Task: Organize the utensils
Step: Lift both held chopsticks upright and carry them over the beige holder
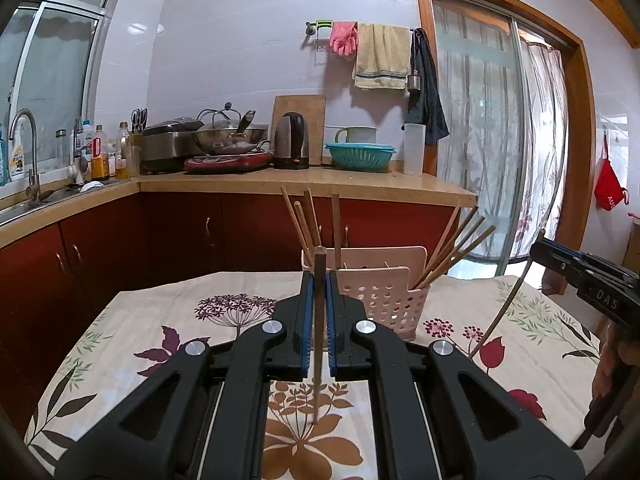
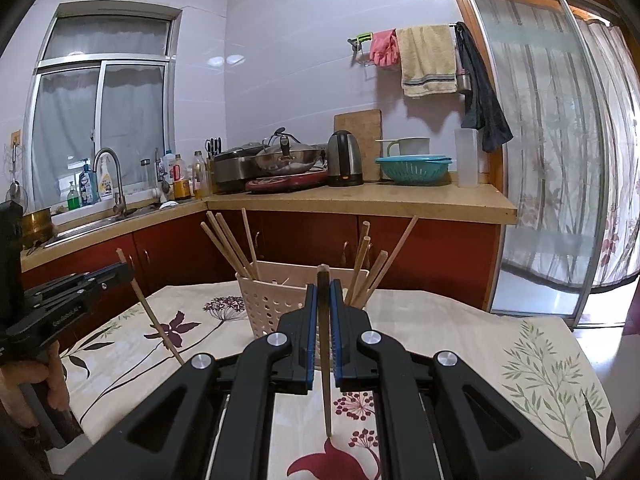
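My left gripper [image 1: 320, 280] is shut on a wooden chopstick [image 1: 317, 344] that stands upright, its lower tip close over the floral tablecloth [image 1: 160, 320]. Just beyond it stands a pink perforated utensil holder [image 1: 384, 300] with several chopsticks [image 1: 456, 248] leaning out of both ends. My right gripper [image 2: 324, 288] is shut on a second upright chopstick [image 2: 326, 392], in front of the same holder [image 2: 264, 304]. Each gripper shows in the other's view: the right one [image 1: 540, 248] at the right edge, the left one [image 2: 128, 270] at the left edge, each with its slanting chopstick.
Behind the table runs a kitchen counter [image 1: 304, 184] with a kettle [image 1: 291, 142], a wok, a teal colander [image 1: 358, 156] and bottles by the sink. A glass sliding door [image 2: 540, 160] is at the right. A hand [image 2: 44, 380] holds the left gripper's handle.
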Tool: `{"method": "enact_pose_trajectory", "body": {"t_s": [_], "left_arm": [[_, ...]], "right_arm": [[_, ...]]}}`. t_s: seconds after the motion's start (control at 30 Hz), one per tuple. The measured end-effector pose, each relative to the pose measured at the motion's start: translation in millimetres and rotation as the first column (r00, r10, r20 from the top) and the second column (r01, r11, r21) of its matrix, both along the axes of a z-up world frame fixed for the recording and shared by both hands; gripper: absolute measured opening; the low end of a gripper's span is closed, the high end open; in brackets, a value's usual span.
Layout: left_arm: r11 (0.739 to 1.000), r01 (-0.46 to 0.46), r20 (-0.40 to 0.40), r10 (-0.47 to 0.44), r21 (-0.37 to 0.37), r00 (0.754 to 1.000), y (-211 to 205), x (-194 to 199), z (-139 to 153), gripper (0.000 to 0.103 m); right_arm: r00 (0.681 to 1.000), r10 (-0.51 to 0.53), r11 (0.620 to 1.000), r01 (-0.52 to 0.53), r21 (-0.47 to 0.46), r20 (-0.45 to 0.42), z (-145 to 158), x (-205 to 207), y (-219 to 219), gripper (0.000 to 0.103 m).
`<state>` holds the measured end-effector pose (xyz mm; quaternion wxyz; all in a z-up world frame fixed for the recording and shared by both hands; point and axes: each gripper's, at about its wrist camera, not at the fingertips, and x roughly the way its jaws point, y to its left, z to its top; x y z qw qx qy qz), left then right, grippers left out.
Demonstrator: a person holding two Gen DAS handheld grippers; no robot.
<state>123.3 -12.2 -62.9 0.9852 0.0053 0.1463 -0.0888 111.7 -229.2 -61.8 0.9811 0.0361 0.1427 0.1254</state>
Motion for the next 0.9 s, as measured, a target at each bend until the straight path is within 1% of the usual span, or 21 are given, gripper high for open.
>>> {"method": "enact_pose_trajectory", "body": {"t_s": [0.1,0.23,0.37,0.57,0.73,0.9], "left_arm": [[1.0,0.009,-0.001,-0.009,-0.002,1.0,-1,4,0,0.007],[1.0,0.015,-0.004,-0.015,-0.008,1.0,1,9,-1,0.007],[0.999,0.034,-0.003,-0.034,-0.029,0.999,2,10,5,0.007],[0.995,0.08,0.049,-0.078,-0.052,0.996,-4,5,32,0.007],[0.988,0.135,0.105,-0.127,-0.081,0.986,-12,6,62,0.007],[0.985,0.159,0.174,-0.147,-0.061,0.974,-23,13,86,0.007]], "right_arm": [[1.0,0.007,1.0,-0.007,0.02,-0.005,1,3,-1,0.007],[1.0,0.008,1.0,-0.008,0.021,-0.01,0,6,0,0.007],[1.0,0.016,0.999,-0.016,0.034,-0.006,4,5,-2,0.007],[0.998,0.033,0.998,-0.035,0.044,0.046,27,0,-2,0.007],[0.994,0.053,0.997,-0.058,0.051,0.096,51,-1,0,0.007],[0.985,0.069,0.997,-0.075,0.031,0.157,75,4,6,0.007]]}}
